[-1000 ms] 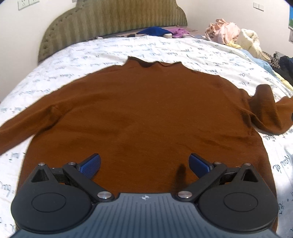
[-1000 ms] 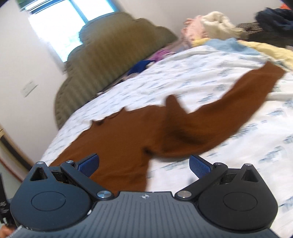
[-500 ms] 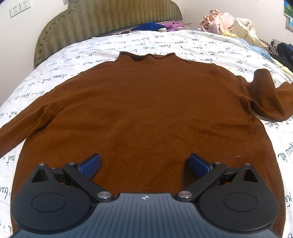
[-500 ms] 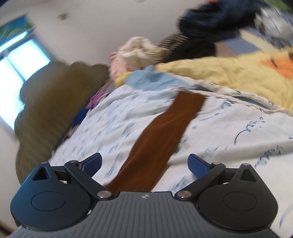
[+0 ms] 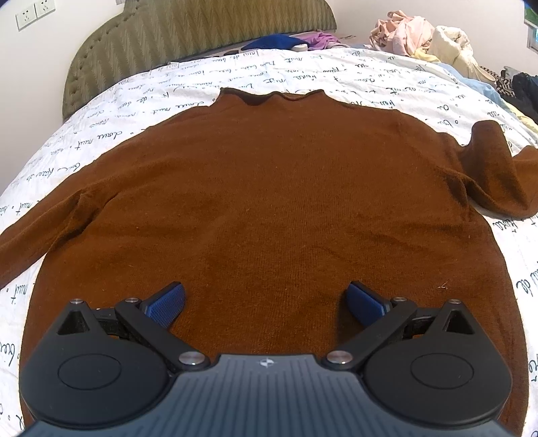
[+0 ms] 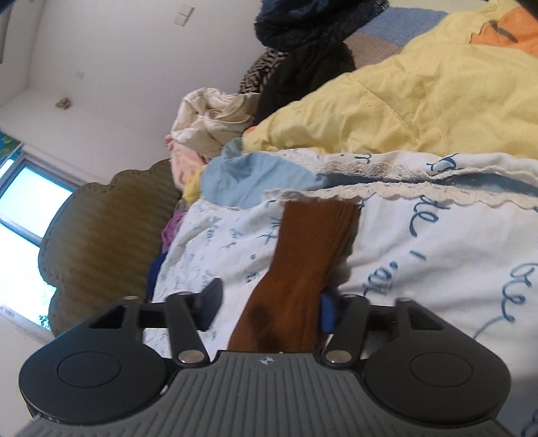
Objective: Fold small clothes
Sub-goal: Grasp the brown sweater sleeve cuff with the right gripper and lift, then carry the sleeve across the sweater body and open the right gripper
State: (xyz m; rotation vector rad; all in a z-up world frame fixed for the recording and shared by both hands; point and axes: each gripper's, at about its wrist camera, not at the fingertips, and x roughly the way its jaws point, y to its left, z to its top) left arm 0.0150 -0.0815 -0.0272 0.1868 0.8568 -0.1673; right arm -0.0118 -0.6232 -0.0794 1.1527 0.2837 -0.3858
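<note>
Crowding sweater sleeve [image 6: 309, 265]: yellow quilt [image 6: 420, 101], clothes pile [image 6: 215, 124] just beyond.

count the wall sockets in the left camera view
2. Both sit side by side on the wall at the top left, beside the headboard: one socket and another socket just right of it. Others may be hidden.

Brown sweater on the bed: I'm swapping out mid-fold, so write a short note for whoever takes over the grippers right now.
Left gripper: open, hovering over the sweater near its hem, holding nothing.
Right gripper: jaws closing around the sleeve near its cuff; one pad touches it, not yet clamped.
Sweater lies flat on the sheet, collar toward the headboard, both sleeves spread out.
Done: laid out. Left: every fold; probably bring this sleeve across the body first.
</note>
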